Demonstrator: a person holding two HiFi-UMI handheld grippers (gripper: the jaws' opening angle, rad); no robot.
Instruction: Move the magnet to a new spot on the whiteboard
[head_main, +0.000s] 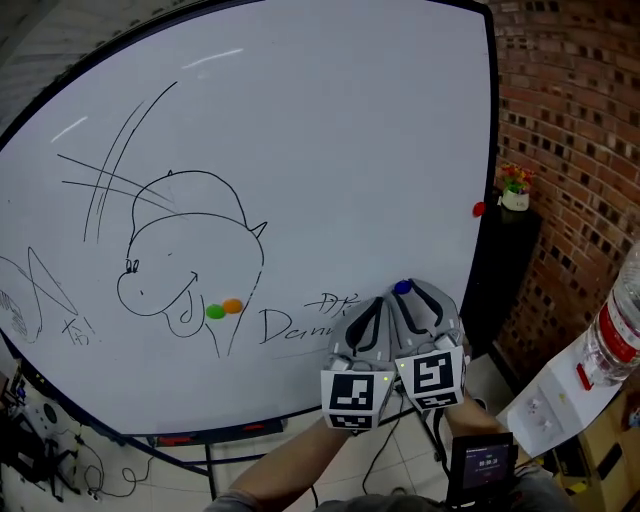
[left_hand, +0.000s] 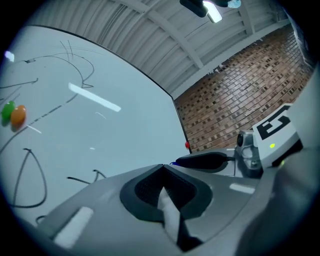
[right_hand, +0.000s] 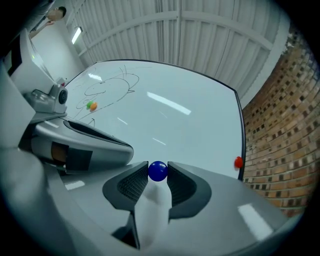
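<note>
My right gripper (right_hand: 158, 165): jaws pinch blue magnet (right_hand: 158, 171) | left gripper (left_hand: 163, 166): jaws pressed together | whiteboard (right_hand: 190, 125) ahead of both

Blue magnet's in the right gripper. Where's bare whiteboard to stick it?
Room for the round blue magnet: the whiteboard is bare across its upper middle and right, between the black marker sketch and the small red magnet at the right edge. Crowded: lower left, with sketch, round green magnet, round orange magnet and handwriting.
</note>
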